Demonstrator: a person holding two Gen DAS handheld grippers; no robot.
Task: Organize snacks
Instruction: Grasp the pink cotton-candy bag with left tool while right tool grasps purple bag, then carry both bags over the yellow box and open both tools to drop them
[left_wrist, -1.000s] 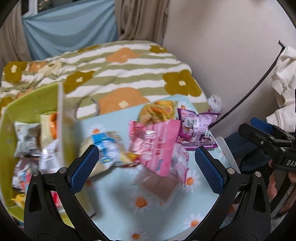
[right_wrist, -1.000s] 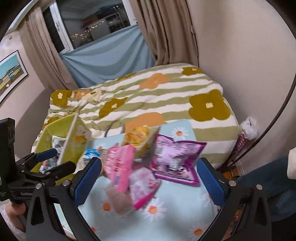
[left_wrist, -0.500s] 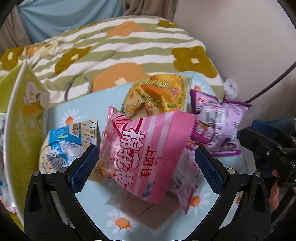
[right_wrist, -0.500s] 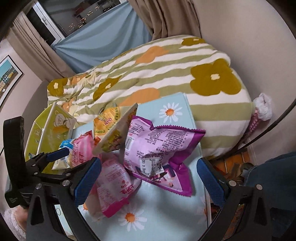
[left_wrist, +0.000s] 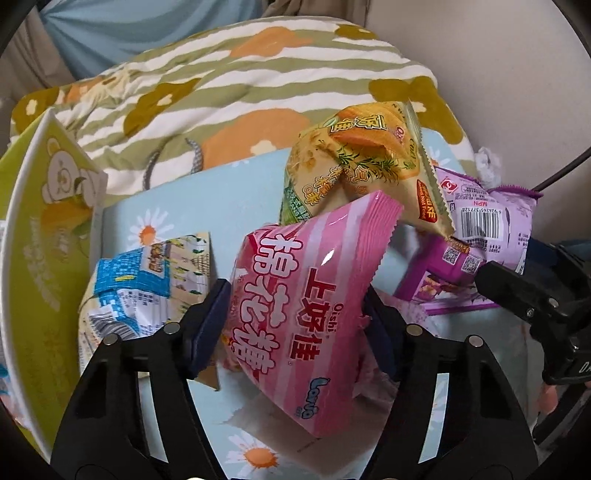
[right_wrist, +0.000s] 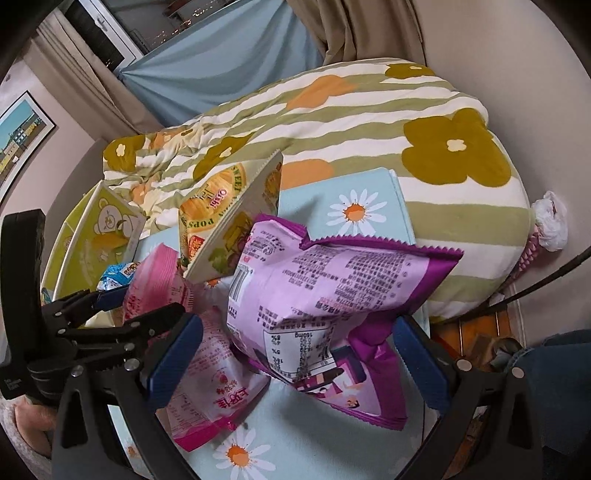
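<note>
On the daisy-print bench (left_wrist: 177, 206), the snacks are heaped together. The pink marshmallow bag (left_wrist: 306, 310) is clamped between the jaws of the left gripper (left_wrist: 295, 328), which have just been closing. The purple bag (right_wrist: 325, 295) is straddled by the right gripper (right_wrist: 295, 354), jaws apart. A green box (left_wrist: 40, 258) is seen at far left.

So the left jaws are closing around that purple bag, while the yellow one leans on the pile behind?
Not quite: the bag between the left gripper's jaws is the pink bag, as the left wrist view shows. They have just been closing. The yellow bag does lean behind.
</note>
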